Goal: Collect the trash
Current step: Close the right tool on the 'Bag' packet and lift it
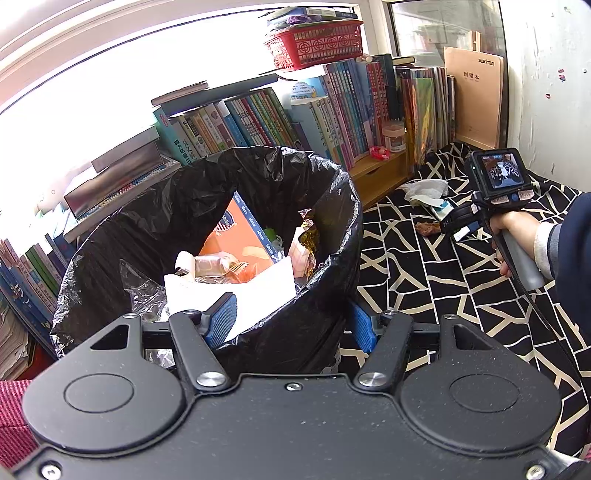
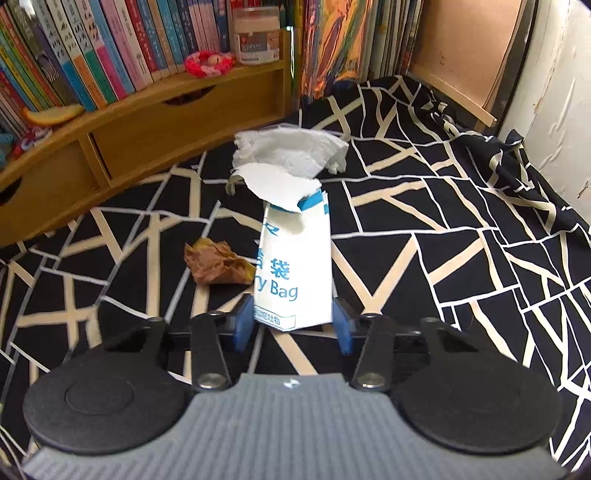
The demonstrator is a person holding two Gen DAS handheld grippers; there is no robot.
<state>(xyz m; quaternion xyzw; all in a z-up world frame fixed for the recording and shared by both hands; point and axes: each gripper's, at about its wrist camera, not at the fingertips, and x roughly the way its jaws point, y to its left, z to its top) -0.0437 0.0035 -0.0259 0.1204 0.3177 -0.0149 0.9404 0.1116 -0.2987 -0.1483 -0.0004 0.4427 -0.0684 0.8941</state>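
A bin lined with a black bag [image 1: 147,229] stands at the left, holding an orange box [image 1: 236,236], white paper [image 1: 258,291] and wrappers. My left gripper [image 1: 291,321] is shut on the bin's near rim, one blue pad inside and one outside. On the black patterned cloth [image 2: 461,221] lies a white paper bag with blue print [image 2: 295,258]. My right gripper [image 2: 291,325] is shut on its near end, a pad on each side. Behind the bag lies a crumpled white tissue [image 2: 288,151]. A brown crumpled wrapper [image 2: 218,266] sits to the bag's left.
A wooden shelf [image 2: 147,122] with drawers and rows of books runs along the back, with a jar [image 2: 255,33] on it. A red basket [image 1: 317,44] sits on top of the books. A white wall [image 2: 554,92] closes the right side. A person's hand [image 1: 513,229] holds the right gripper.
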